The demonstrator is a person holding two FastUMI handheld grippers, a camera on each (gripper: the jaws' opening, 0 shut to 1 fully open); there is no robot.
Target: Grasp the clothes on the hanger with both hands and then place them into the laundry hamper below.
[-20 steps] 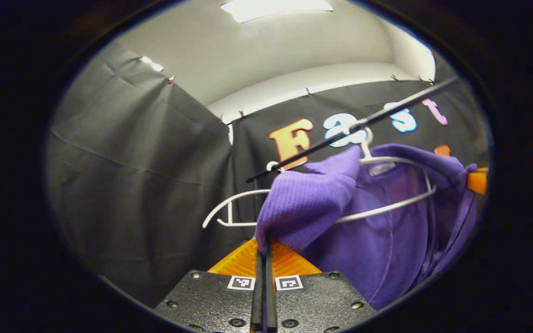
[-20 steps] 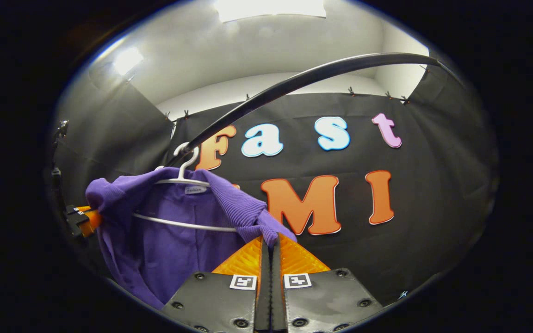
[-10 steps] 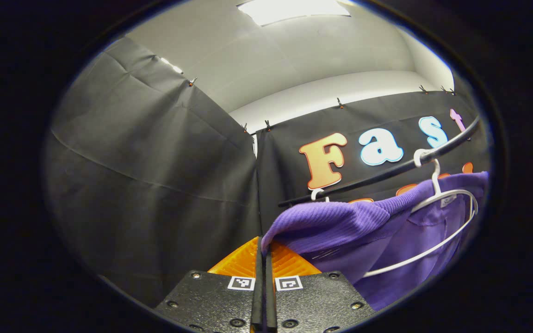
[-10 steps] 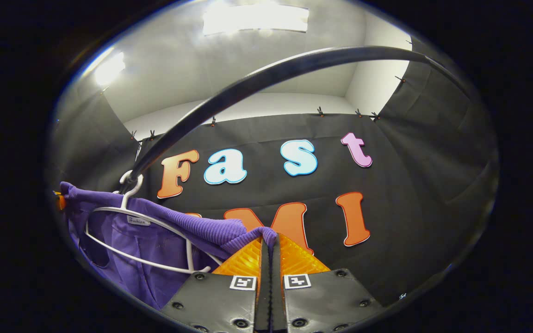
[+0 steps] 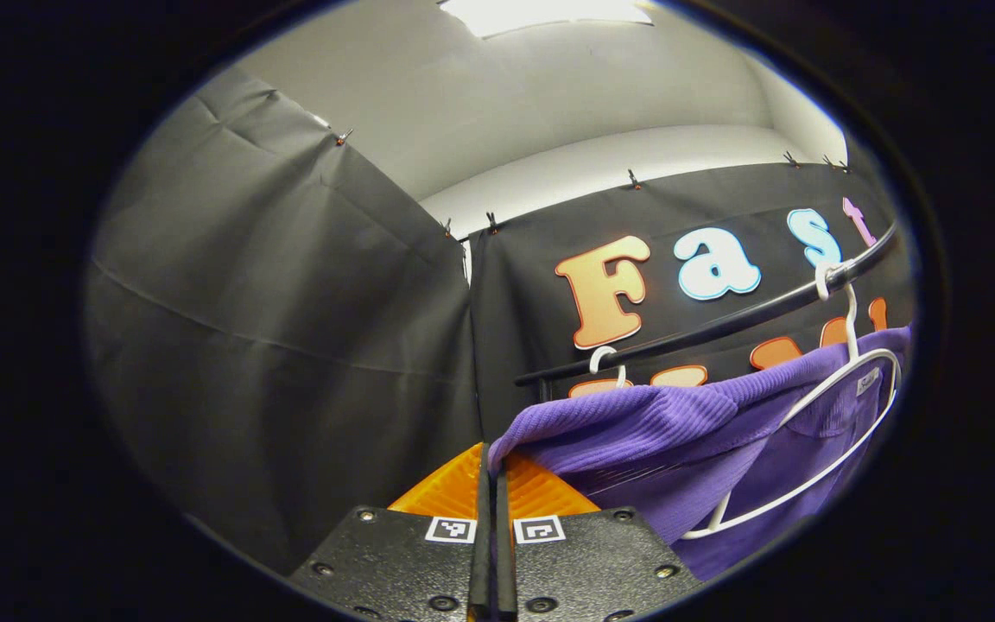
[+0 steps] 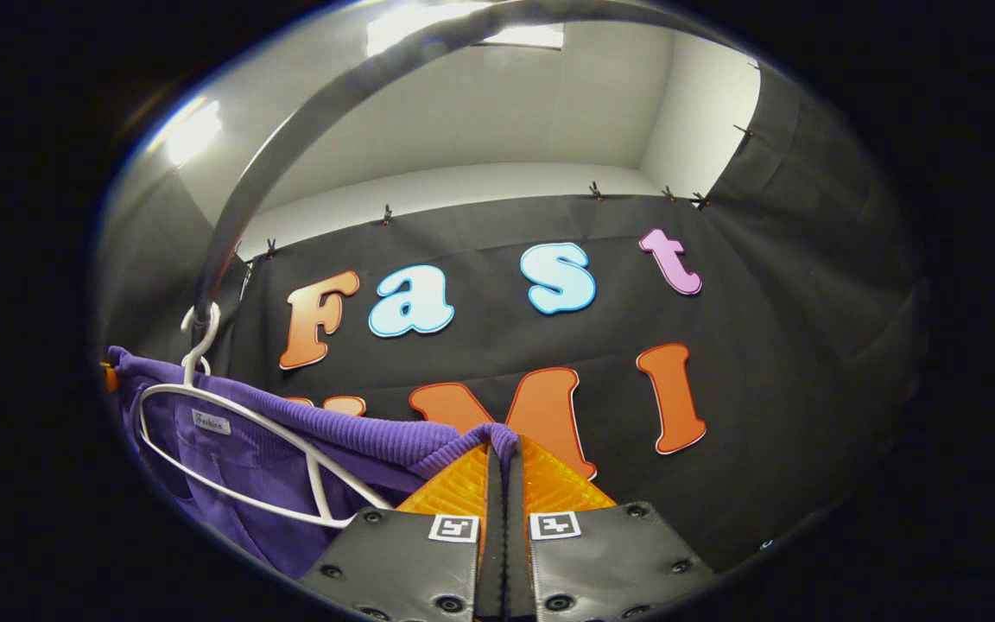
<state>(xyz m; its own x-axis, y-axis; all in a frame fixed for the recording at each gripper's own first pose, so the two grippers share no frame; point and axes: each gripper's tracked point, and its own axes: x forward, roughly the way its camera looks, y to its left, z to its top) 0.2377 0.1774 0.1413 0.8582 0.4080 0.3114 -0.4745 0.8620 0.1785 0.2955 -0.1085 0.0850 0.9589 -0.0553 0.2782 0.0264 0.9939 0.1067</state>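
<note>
Claws, left claw point(image 5: 489, 458) and right claw point(image 6: 504, 445), stay clamped on the purple garment point(image 5: 636, 432), now stretched wider than before across the white hanger point(image 6: 230, 415).

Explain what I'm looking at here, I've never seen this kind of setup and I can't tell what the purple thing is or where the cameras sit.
A person holds a two-finger claw in each hand, with a camera riding on each claw. In the left gripper view, the left claw is shut on a purple garment. In the right gripper view, the right claw pinches the same garment at another spot. It is stretched between them, partly off a white hanger that hooks on a dark rail.
</note>
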